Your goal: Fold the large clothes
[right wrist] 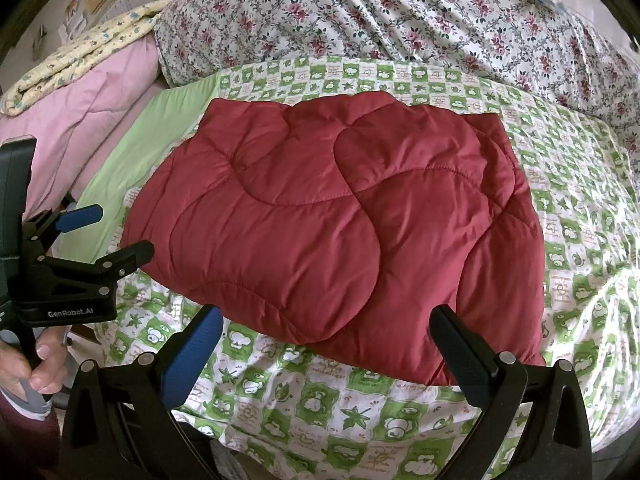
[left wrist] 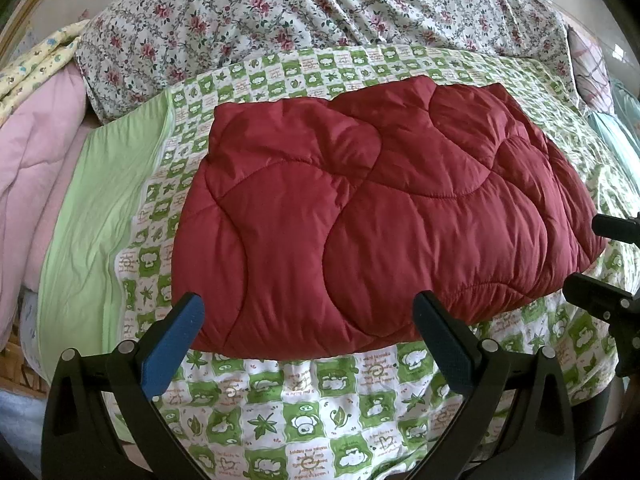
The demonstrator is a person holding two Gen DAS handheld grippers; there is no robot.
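A dark red quilted garment point(left wrist: 372, 208) lies folded in a thick rectangle on the green-and-white checked bedspread point(left wrist: 320, 412); it also shows in the right wrist view point(right wrist: 328, 220). My left gripper point(left wrist: 308, 312) is open and empty, held just short of the garment's near edge. My right gripper point(right wrist: 326, 328) is open and empty, also just short of the near edge. The left gripper shows at the left of the right wrist view point(right wrist: 120, 232), beside the garment's left end. The right gripper's fingers point(left wrist: 612, 228) show at the right edge of the left wrist view.
A floral quilt point(left wrist: 320, 12) is heaped behind the garment. A pink duvet point(left wrist: 36, 160) and a yellow patterned blanket point(right wrist: 80, 52) lie at the left. A plain green strip of sheet point(left wrist: 96, 220) runs along the left.
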